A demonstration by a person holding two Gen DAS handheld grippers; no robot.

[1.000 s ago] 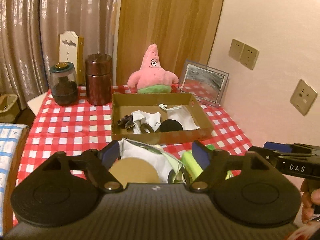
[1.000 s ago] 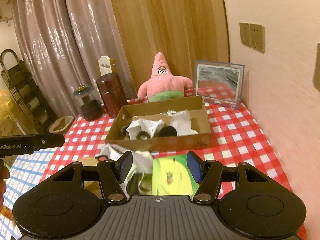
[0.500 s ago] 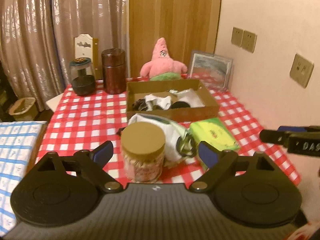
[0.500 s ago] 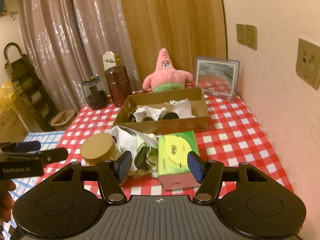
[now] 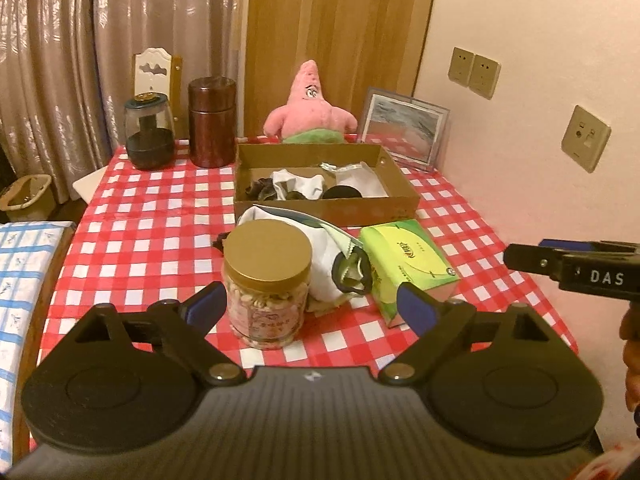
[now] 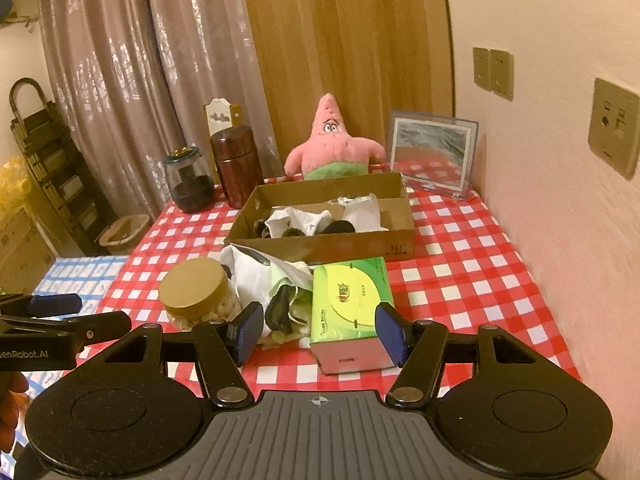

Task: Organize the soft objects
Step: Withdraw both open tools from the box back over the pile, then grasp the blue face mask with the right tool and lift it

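Observation:
A brown cardboard box (image 5: pixel 332 210) (image 6: pixel 324 246) holds white and dark cloth pieces (image 5: pixel 300 186) (image 6: pixel 298 220). In front of it lies a white bag with dark soft items (image 5: pixel 332 256) (image 6: pixel 272 284), beside a green tissue pack (image 5: pixel 408 260) (image 6: pixel 350 300). A pink star plush (image 5: pixel 310 110) (image 6: pixel 332 144) sits behind the box. My left gripper (image 5: pixel 310 306) is open and empty, held back above the near table edge in front of a gold-lidded jar (image 5: pixel 267 280). My right gripper (image 6: pixel 318 332) is open and empty, just before the tissue pack.
The jar also shows in the right wrist view (image 6: pixel 196 292). A glass jar (image 5: pixel 149 130), a brown canister (image 5: pixel 211 120) and a picture frame (image 5: pixel 402 128) stand at the back. A wall runs along the right. A blue checked cloth (image 5: pixel 24 264) lies left of the table.
Both grippers have pulled back and risen from the bag and tissue pack, so the jar and whole table now show. Both stay open and empty.

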